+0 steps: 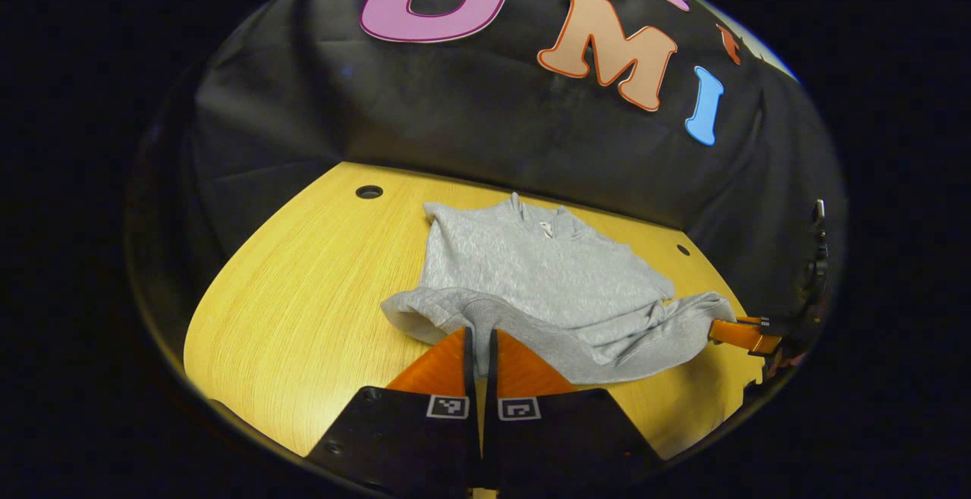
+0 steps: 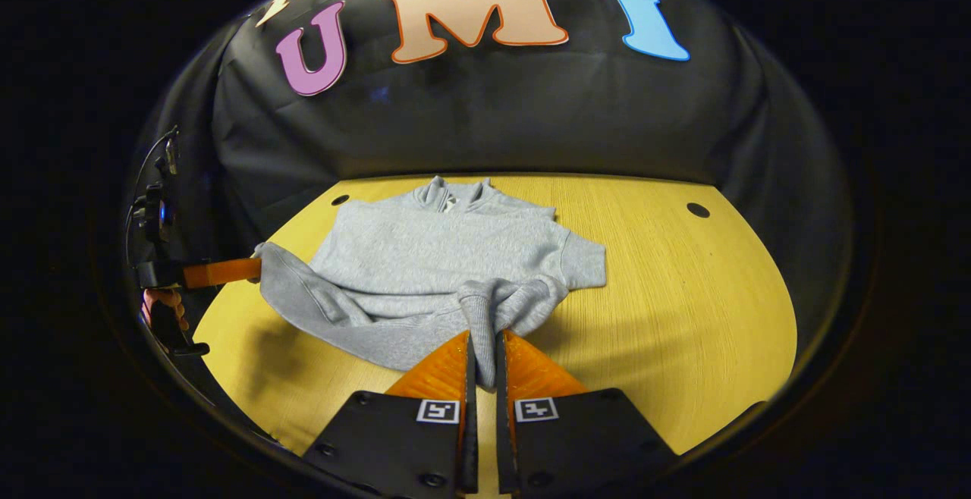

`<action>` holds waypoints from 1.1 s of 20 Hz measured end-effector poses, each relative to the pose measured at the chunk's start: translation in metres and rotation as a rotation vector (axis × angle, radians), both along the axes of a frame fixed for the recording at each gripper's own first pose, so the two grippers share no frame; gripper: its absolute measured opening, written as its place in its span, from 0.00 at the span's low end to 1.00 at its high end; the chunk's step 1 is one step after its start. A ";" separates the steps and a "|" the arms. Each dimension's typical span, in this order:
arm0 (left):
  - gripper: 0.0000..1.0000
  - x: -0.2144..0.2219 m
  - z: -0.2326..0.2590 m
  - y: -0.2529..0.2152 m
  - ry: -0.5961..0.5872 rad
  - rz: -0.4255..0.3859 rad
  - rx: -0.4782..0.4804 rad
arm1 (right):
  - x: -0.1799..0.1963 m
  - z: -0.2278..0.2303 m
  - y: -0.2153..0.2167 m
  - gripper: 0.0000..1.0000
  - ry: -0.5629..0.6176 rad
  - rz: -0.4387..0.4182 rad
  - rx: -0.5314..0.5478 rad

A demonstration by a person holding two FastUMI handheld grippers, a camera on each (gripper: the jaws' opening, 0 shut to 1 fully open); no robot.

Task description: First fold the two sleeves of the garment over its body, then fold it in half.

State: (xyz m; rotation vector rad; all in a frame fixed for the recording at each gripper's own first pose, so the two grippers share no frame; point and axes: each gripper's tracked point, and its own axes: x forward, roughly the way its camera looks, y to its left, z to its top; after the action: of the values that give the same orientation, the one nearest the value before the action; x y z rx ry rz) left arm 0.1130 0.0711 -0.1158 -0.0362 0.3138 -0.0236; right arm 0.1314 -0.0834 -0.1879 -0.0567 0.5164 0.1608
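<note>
Hoodie (image 2: pixel 447 256) lay flat on the wooden table (image 2: pixel 683 309), collar toward the booth's back wall, hem end toward me. Grey fleece, body spread out, lower edge bunched and lifted off the wood on both sides.

Step, as I judged it: sleeves looked already laid over the body, so this was the fold-in-half, with both tools on the near edge. Could not confirm the sleeve folds cleanly; the fabric near the hem was too rumpled to tell sleeve from hem.

Left tool (image 1: pixel 479 347): fingers closed to a narrow slit, a ribbed strip of grey fabric pinched between them. Clenched on the hoodie's near edge in the left gripper view.

Right tool (image 2: pixel 483 351): same story, fingers nearly together with a ribbed fold of the hoodie clamped between them. In the left gripper view it showed at the far right, its fingers against the garment's corner (image 1: pixel 713 309).

Next move, my call: lift both corners together, keep them level and the span taut, carry them away from me over the body toward the collar (image 2: pixel 455 194), set down with edges aligned, then release. Risk was uneven height dragging the body across the table or letting the folded sleeves slip out.
</note>
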 end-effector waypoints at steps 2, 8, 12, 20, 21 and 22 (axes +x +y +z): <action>0.02 0.023 0.001 0.000 -0.002 0.009 -0.008 | 0.024 0.003 0.000 0.12 -0.009 -0.012 0.001; 0.02 0.083 -0.013 0.009 0.050 0.049 0.096 | 0.091 -0.015 0.007 0.12 0.053 -0.027 0.010; 0.00 0.103 -0.041 0.014 0.123 0.086 0.091 | 0.106 -0.038 0.009 0.10 0.108 -0.022 -0.017; 0.20 0.112 -0.047 0.019 0.117 0.081 0.082 | 0.113 -0.045 0.012 0.18 0.155 -0.022 0.104; 0.32 0.112 -0.046 0.019 0.111 0.070 0.081 | 0.114 -0.043 0.011 0.22 0.156 -0.030 0.114; 0.39 0.112 -0.043 0.016 0.104 0.061 0.085 | 0.113 -0.041 0.010 0.34 0.156 -0.038 0.121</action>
State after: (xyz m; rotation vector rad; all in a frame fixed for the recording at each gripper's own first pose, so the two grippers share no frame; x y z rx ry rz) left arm 0.2247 0.0876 -0.1586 0.0374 0.4176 0.0523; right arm 0.2443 -0.0734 -0.2290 0.0839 0.6615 0.1600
